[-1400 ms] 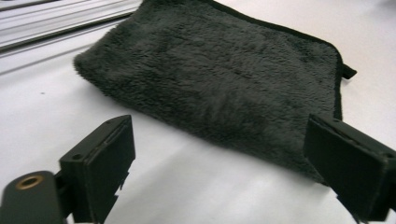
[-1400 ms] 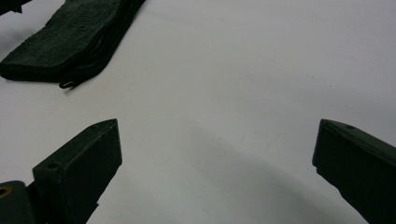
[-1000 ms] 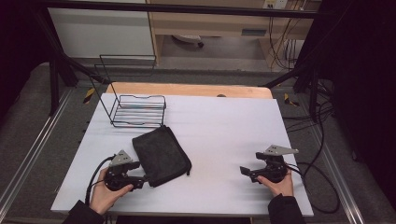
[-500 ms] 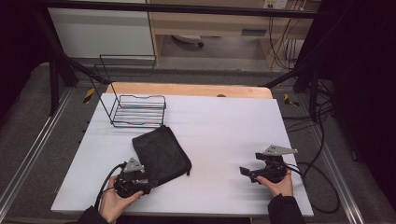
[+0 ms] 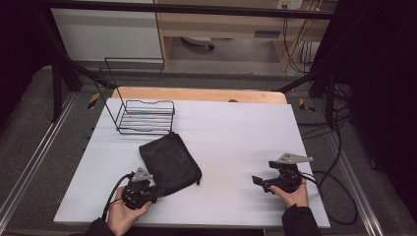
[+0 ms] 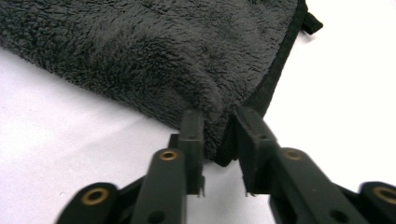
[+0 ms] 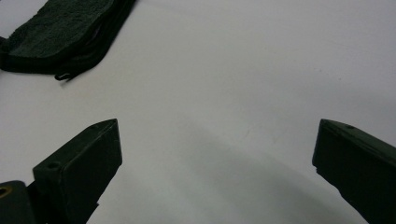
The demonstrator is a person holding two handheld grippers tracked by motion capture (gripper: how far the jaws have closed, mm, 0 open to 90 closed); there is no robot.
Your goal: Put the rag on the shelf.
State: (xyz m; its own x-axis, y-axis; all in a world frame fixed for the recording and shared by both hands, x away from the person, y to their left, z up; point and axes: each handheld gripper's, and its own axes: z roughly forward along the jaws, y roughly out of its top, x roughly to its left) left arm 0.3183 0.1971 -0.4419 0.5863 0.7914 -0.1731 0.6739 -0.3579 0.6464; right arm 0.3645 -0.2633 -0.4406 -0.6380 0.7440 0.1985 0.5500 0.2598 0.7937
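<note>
- Folded dark towel (image 5: 169,162) lies flat on the white surface (image 5: 231,132), left of centre, just in front of the wire rack (image 5: 145,117) and close to it
- Long axis of the towel runs diagonally: far end toward the rack at upper left, near end toward the person at lower right; a small loop tag (image 5: 198,182) sticks out at the near right corner
- In the left gripper view the pile is thick and fuzzy, with a stitched black hem (image 6: 280,70) running along the right edge down to the nearest corner
- Left gripper (image 5: 147,189) sits at the near left corner of the towel, held in the person's left hand (image 5: 123,214) at the front edge of the surface
- Left gripper view: jaws narrowed to a small gap, with the towel corner (image 6: 219,140) between them; both jaws appear to press the fabric, a pinch on the corner fold
- Right gripper (image 5: 260,183) rests well apart from the towel, low over bare surface at the near right, in the right hand (image 5: 294,195)
- Right gripper view: jaws spread wide, nothing between them but bare white surface; towel (image 7: 60,32) visible far off at upper left
</note>
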